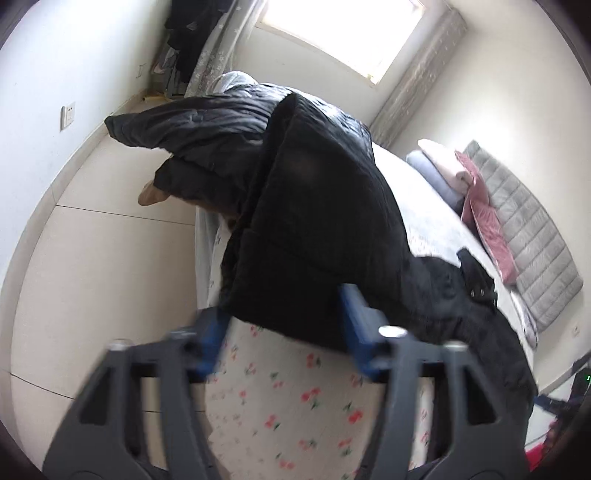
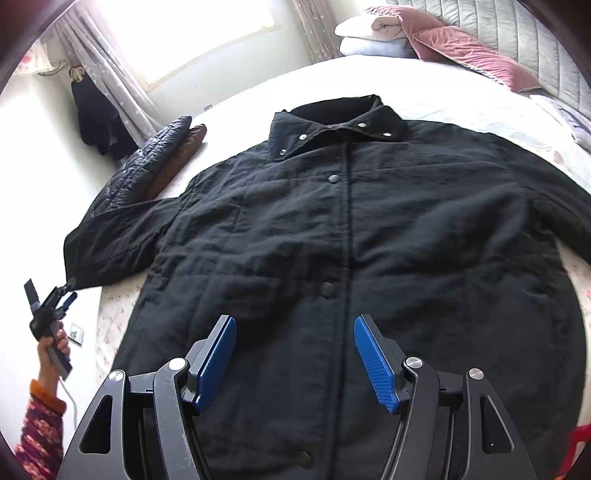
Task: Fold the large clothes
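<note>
A pink velvet cushion (image 2: 472, 51) is being propped against the grey quilted headboard (image 2: 517, 29) at the head edge of the bed. Folded white and pale blue blankets (image 2: 373, 35) are being kept just beside it. Patterned curtains (image 2: 110, 85) are being lit by the window (image 2: 192, 29), and dark garments (image 2: 94, 118) are being hung beside them.

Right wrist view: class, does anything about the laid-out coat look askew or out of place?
The black coat lies flat, but its sleeve overhangs the edge of the bed, and the collar sits lopsided, its snaps undone.
</note>
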A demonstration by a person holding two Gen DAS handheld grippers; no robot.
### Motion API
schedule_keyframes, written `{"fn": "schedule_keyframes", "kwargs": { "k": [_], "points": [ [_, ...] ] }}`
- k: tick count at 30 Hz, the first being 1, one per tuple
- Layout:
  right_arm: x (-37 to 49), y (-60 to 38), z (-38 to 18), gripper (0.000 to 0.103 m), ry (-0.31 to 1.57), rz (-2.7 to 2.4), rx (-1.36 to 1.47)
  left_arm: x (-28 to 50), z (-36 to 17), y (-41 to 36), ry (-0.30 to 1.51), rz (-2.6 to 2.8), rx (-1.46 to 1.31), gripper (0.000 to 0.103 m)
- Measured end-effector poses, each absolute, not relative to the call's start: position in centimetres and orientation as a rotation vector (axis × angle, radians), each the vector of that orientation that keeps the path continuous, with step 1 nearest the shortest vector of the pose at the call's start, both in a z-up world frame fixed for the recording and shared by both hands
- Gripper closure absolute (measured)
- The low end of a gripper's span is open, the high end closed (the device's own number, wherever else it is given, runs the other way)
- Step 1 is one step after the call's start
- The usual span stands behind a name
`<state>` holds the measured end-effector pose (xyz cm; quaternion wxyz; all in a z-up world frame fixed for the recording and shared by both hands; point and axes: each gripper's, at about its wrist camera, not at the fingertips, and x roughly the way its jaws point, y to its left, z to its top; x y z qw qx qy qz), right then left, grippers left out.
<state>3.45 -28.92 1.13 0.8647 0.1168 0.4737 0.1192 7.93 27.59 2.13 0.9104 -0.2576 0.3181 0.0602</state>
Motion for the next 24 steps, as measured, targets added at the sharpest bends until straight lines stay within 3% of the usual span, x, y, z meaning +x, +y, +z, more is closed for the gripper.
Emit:
{"fn": "schedule_keyframes", "kwargs": {
  "k": [1,3,10,17,24],
  "points": [
    [3.8,-28.7,0.9,0.036,0.997,0.257,0.253,8.2,2.7,27.7,0.635,0.119,-0.555,0.09],
    [4.4,-28.2,0.4,0.035,1.008,0.272,0.276,8.3,4.3,26.9,0.55,0.116,-0.576,0.094],
    [5.4,-27.1,-0.9,0.035,1.035,0.316,0.293,9.4,14.9,21.1,0.282,-0.048,-0.466,0.096],
    [5.7,-29.2,-1.0,0.035,1.005,0.303,0.341,13.6,21.2,10.0,0.245,-0.213,-0.313,0.096],
    [6.8,-33.7,-1.4,0.035,0.953,0.238,0.477,16.6,21.8,0.2,0.31,-0.345,-0.23,0.096]
  ]
}}
